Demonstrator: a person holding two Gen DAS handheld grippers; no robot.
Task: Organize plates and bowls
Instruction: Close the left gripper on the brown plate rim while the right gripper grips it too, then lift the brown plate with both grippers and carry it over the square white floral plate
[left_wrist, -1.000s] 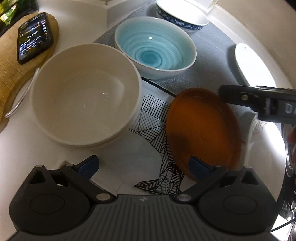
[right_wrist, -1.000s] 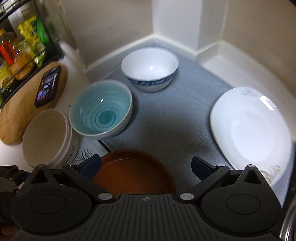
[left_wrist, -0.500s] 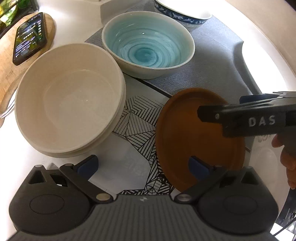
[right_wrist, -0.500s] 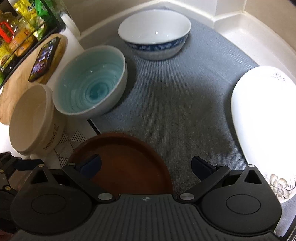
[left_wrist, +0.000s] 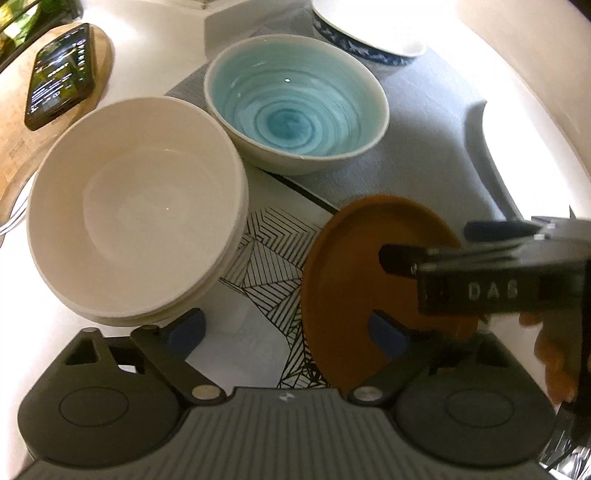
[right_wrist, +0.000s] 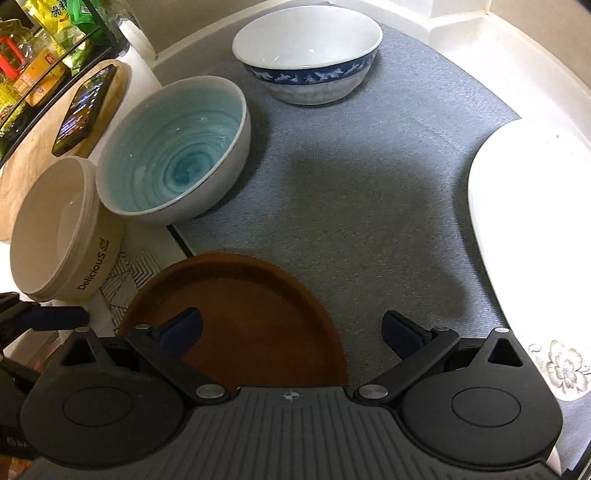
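Observation:
A brown plate (right_wrist: 243, 325) lies at the near edge of the grey mat (right_wrist: 369, 184), partly on a patterned sheet (left_wrist: 273, 251); it also shows in the left wrist view (left_wrist: 351, 266). My right gripper (right_wrist: 291, 330) is open just above the plate's near side, one fingertip over its inside. My left gripper (left_wrist: 286, 328) is open and empty above the sheet, between the cream bowl (left_wrist: 136, 232) and the plate. A turquoise bowl (right_wrist: 173, 151) and a blue-banded white bowl (right_wrist: 306, 55) stand further back. A white flowered plate (right_wrist: 532, 236) lies at the right.
A phone (right_wrist: 86, 107) lies on a wooden board (right_wrist: 33, 147) at the far left, beside a rack of packets (right_wrist: 40, 48). Walls close the counter at the back and right. The right gripper's body (left_wrist: 498, 280) crosses over the brown plate in the left wrist view.
My right gripper has come lower and closer over the brown plate. My left gripper has shifted slightly; both stay open.

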